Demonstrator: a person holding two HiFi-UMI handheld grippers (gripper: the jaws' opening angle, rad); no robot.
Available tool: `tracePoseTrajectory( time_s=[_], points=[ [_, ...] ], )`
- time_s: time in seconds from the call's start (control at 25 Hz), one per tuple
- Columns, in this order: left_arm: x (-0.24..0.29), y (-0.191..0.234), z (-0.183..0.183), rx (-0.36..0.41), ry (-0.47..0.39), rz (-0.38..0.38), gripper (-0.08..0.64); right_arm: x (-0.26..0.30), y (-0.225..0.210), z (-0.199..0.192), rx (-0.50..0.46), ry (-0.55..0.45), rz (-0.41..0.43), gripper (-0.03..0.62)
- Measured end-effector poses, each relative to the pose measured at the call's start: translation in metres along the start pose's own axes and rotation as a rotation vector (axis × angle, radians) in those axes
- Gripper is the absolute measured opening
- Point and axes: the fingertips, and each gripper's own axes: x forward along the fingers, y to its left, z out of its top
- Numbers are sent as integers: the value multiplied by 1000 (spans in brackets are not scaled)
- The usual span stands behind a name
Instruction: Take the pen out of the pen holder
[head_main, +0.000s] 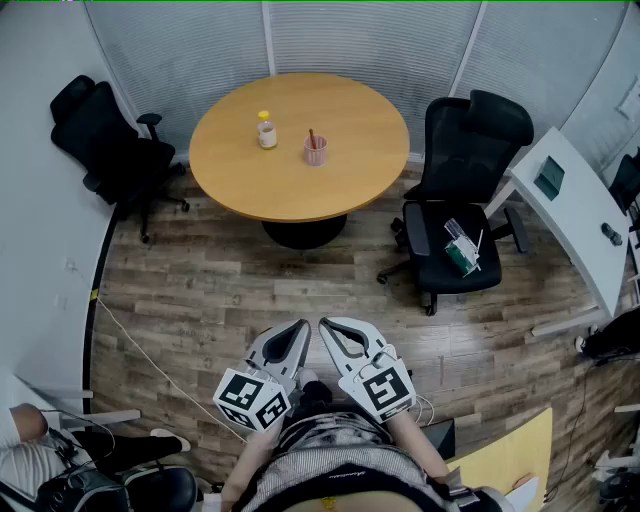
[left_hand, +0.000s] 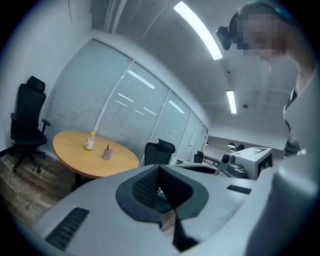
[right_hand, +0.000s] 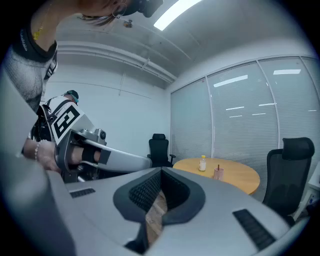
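A pink pen holder (head_main: 315, 151) stands on the round wooden table (head_main: 300, 190) far ahead of me, with a dark pen (head_main: 311, 136) upright in it. The holder also shows small in the left gripper view (left_hand: 107, 153) and the right gripper view (right_hand: 218, 173). Both grippers are held low and close to the person's body, well short of the table. The left gripper (head_main: 302, 324) (left_hand: 160, 167) is shut and empty. Beside it, tips nearly side by side, the right gripper (head_main: 323, 324) (right_hand: 161, 170) is also shut on nothing.
A small yellow-capped bottle (head_main: 266, 131) stands left of the holder. Black office chairs sit left (head_main: 110, 150) and right (head_main: 462, 200) of the table, the right one with items on its seat. A white desk (head_main: 580, 215) runs along the right. A cable (head_main: 140, 350) crosses the wooden floor.
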Motion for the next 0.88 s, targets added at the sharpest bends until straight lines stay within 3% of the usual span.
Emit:
tracePoseTrajectory(
  time_s=[0.2, 0.36, 0.52, 0.88],
  points=[
    [-4, 10, -1, -7, 0, -13, 3, 8, 1, 5, 73, -57, -18, 23],
    [-7, 16, -3, -5, 8, -36, 3, 14, 4, -5, 30, -33, -24, 23],
    [-8, 21, -6, -17, 19, -43, 3, 15, 5, -10, 87, -22, -53, 23],
    [7, 41, -1, -26, 24, -24, 3, 34, -15, -4, 59, -46, -48, 23]
  ],
)
